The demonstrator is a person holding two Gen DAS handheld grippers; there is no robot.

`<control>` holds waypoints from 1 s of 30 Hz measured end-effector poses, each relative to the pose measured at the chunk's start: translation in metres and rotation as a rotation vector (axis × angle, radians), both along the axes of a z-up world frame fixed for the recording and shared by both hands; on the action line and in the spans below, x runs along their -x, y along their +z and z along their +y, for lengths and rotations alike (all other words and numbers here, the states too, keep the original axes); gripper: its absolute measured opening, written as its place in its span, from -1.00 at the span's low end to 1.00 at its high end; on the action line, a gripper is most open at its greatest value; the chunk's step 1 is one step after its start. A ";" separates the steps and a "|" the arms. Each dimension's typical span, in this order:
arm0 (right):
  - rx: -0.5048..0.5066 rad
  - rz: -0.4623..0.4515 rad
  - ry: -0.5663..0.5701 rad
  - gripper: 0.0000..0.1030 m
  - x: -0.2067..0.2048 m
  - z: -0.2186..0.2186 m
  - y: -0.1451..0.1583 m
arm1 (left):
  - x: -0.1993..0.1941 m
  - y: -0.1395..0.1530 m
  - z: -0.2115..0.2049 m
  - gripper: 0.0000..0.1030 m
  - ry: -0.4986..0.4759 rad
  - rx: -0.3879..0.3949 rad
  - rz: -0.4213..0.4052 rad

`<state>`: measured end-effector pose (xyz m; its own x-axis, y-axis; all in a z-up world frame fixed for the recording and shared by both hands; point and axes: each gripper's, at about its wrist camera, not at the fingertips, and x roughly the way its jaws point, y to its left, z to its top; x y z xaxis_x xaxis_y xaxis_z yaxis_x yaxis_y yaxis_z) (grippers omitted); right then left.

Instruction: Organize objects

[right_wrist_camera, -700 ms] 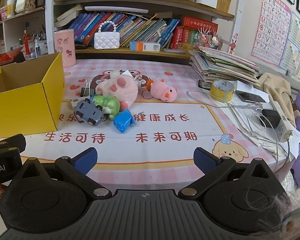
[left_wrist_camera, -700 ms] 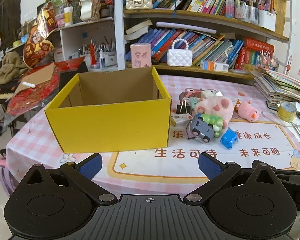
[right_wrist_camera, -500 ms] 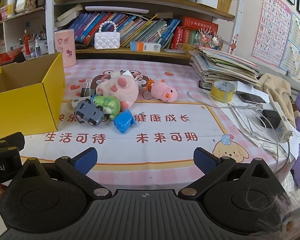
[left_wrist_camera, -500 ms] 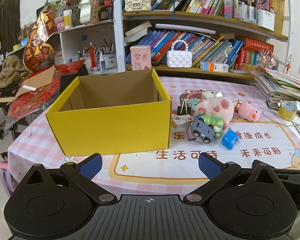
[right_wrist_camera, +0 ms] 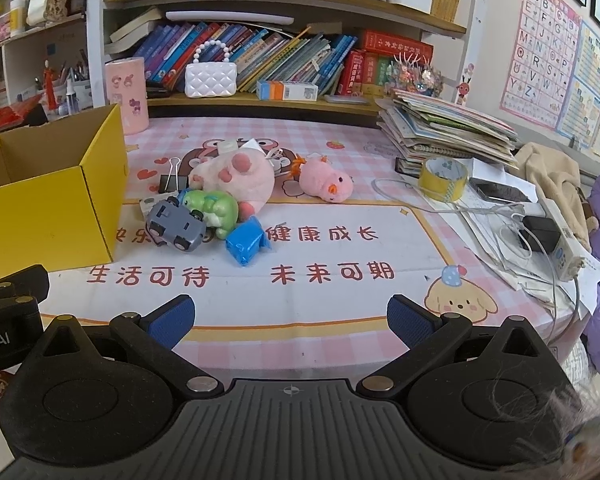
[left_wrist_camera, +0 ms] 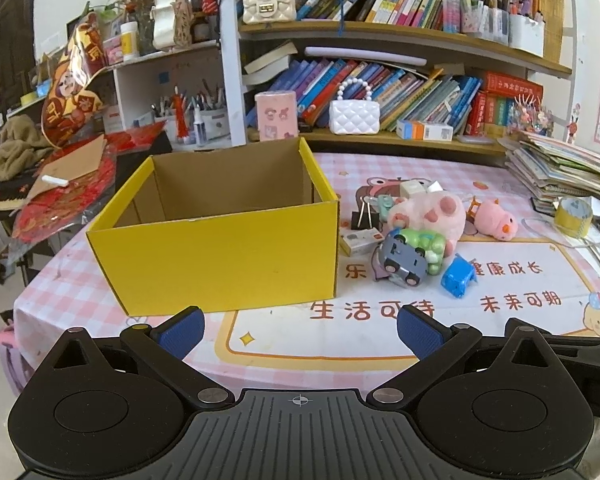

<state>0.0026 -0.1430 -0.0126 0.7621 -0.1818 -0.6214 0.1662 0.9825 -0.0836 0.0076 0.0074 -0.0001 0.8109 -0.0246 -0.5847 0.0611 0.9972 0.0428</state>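
An open yellow cardboard box (left_wrist_camera: pixel 220 256) stands on the pink checked table; it also shows at the left of the right wrist view (right_wrist_camera: pixel 48 208). To its right lies a pile of toys: a grey toy car (right_wrist_camera: pixel 176 227), a green frog toy (right_wrist_camera: pixel 216 212), a blue toy (right_wrist_camera: pixel 246 246), a large pink plush (right_wrist_camera: pixel 236 178), a small pink pig plush (right_wrist_camera: pixel 326 184) and a black binder clip (right_wrist_camera: pixel 172 180). My left gripper (left_wrist_camera: pixel 300 330) is open and empty, in front of the box. My right gripper (right_wrist_camera: pixel 290 318) is open and empty, near the table's front edge.
A stack of books and papers (right_wrist_camera: pixel 448 128), a yellow tape roll (right_wrist_camera: pixel 444 178), cables and a power strip (right_wrist_camera: pixel 556 240) lie at the right. A bookshelf (right_wrist_camera: pixel 260 60) with a white purse (right_wrist_camera: pixel 211 78) stands behind. A pink cylinder (right_wrist_camera: pixel 126 94) stands behind the box.
The left wrist view has risen and drawn back slightly, so more of the box's inside shows. The right gripper has barely moved. Both stay open.
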 end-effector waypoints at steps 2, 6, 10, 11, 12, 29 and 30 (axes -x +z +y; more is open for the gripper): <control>0.000 0.001 -0.002 1.00 -0.001 0.000 0.000 | 0.000 0.000 0.000 1.00 -0.002 0.000 0.001; 0.001 0.001 -0.003 1.00 -0.002 0.000 -0.001 | -0.002 0.000 -0.001 1.00 -0.003 0.000 0.004; 0.000 0.002 -0.001 1.00 -0.002 0.000 0.000 | -0.003 0.000 -0.001 1.00 0.000 -0.004 0.003; 0.000 0.002 0.000 1.00 -0.002 0.000 0.000 | -0.003 -0.001 -0.001 1.00 0.001 -0.004 0.003; 0.001 0.002 0.002 1.00 -0.002 0.000 0.000 | -0.003 -0.001 -0.001 1.00 0.003 -0.005 0.003; -0.001 0.014 0.010 1.00 -0.006 0.000 -0.002 | -0.005 -0.003 -0.002 1.00 0.009 -0.006 0.014; -0.002 0.016 0.010 1.00 -0.007 0.000 -0.002 | -0.005 -0.003 -0.002 1.00 0.009 -0.006 0.015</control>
<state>0.0092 -0.1433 -0.0147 0.7539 -0.1728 -0.6338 0.1549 0.9843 -0.0840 0.0127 0.0053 -0.0029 0.8022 -0.0138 -0.5969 0.0530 0.9974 0.0481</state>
